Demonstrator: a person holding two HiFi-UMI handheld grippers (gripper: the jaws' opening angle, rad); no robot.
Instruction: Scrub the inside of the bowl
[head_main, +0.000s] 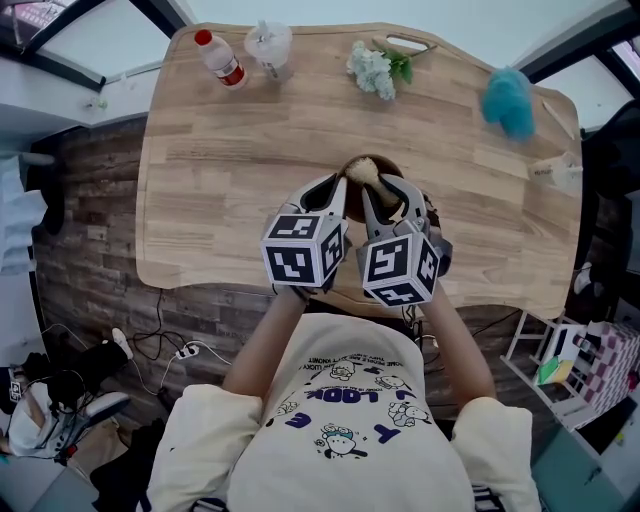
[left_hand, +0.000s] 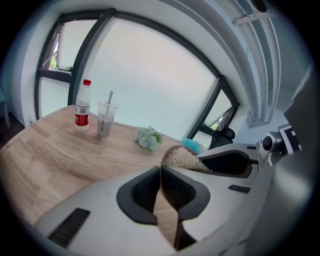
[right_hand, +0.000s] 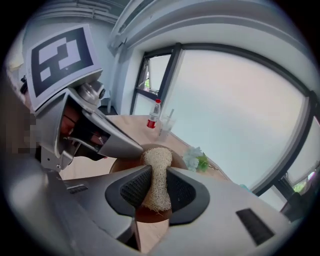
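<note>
**Head view, L to R.** Wooden table (head_main: 220, 190), seen from above.
- Far L corner: clear bottle (head_main: 222, 58) w/ red cap and red label, upright.
- Just R of it: clear plastic cup (head_main: 269, 45) w/ straw, upright.
- Far edge, ctr: small bunch of pale flowers (head_main: 375, 68) w/ green leaves, lying on its side.
- Far R: teal duster (head_main: 508, 102), lying flat, well apart from the other items.
- Near edge, ctr: dark brown bowl (head_main: 350, 164) standing on the table. Both grippers are over it side by side, marker cubes facing the camera.
- Bottom of frame: the person's forearms and a cream printed T-shirt (head_main: 350, 400).

**L gripper** (left_hand: 160, 172). Sits at the bowl's L rim. Fingers (left_hand: 142, 192) are all but together, w/ the thin rim running in between the pads, i.e. pinched on the bowl's wall. Bottle, cup and flowers show beyond it on the table.

**R gripper** (right_hand: 156, 187). Just R of the L one, above the bowl's opening. Fingers (right_hand: 186, 192) are clamped on a loofah sponge (right_hand: 156, 175), gripped at its middle and squeezed narrow there. The sponge's top end flares out above the pads. Its lower end hangs over the bowl's dark inside. Whether it touches the bottom can't be told.
</note>
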